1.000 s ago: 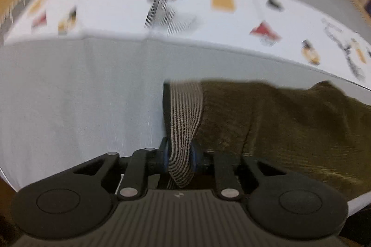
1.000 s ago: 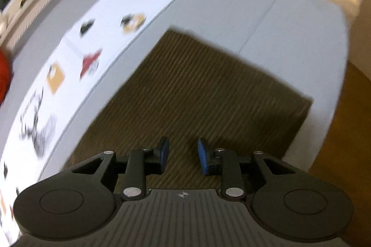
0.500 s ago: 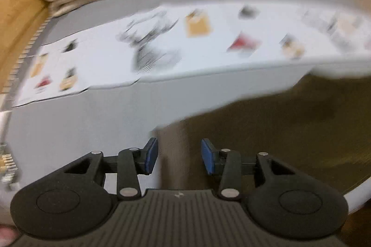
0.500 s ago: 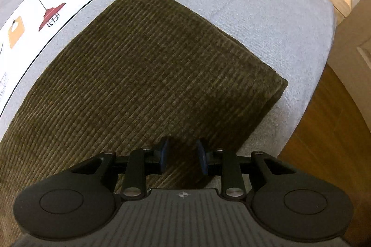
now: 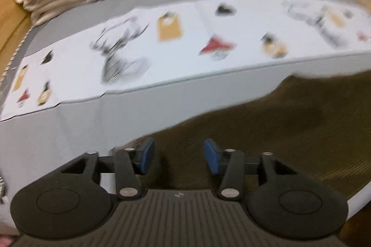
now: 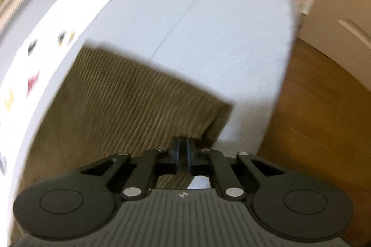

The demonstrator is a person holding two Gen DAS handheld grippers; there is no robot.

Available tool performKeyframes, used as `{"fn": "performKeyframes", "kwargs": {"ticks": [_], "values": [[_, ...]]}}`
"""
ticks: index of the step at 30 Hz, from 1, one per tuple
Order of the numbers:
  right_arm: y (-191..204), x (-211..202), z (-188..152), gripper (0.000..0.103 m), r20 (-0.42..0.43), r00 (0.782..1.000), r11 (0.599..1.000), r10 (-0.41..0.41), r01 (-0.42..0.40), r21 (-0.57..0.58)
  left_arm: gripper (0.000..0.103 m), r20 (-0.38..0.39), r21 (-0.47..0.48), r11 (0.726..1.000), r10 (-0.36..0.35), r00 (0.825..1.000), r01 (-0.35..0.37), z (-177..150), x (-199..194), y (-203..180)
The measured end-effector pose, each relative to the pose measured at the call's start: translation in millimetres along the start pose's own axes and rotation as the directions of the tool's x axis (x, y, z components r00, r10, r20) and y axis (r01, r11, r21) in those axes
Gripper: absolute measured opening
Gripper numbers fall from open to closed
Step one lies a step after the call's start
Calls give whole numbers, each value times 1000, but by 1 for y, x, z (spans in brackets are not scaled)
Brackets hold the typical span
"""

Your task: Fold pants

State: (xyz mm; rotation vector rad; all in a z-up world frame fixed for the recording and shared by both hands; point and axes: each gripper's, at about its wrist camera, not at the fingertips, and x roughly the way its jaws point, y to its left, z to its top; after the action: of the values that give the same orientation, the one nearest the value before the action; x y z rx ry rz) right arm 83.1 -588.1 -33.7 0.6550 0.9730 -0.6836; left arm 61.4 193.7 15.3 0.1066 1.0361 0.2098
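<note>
My right hand-held gripper (image 6: 183, 151) is pressed together on the near corner of the pants (image 6: 129, 93), which lie flat on the grey tabletop (image 6: 220, 33) and spread away from it toward ten o'clock, the far edge running from ten to three. My left hand-held gripper (image 5: 177, 155) hangs spread and empty just over the pants' (image 5: 289, 121) other end, the cloth stretching off toward two o'clock. I judge the right hand nearer and placed to lead the next fold.
</note>
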Motion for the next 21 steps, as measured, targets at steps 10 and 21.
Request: {"fn": "performKeyframes", "kwargs": {"ticks": [10, 21], "values": [[-27, 15, 0, 43, -47, 994, 980, 99, -89, 178, 58, -3, 150, 989, -3, 1000, 4, 8, 15, -63], [-3, 29, -4, 26, -42, 998, 995, 46, -42, 93, 58, -8, 157, 988, -12, 1000, 13, 7, 15, -62]]}}
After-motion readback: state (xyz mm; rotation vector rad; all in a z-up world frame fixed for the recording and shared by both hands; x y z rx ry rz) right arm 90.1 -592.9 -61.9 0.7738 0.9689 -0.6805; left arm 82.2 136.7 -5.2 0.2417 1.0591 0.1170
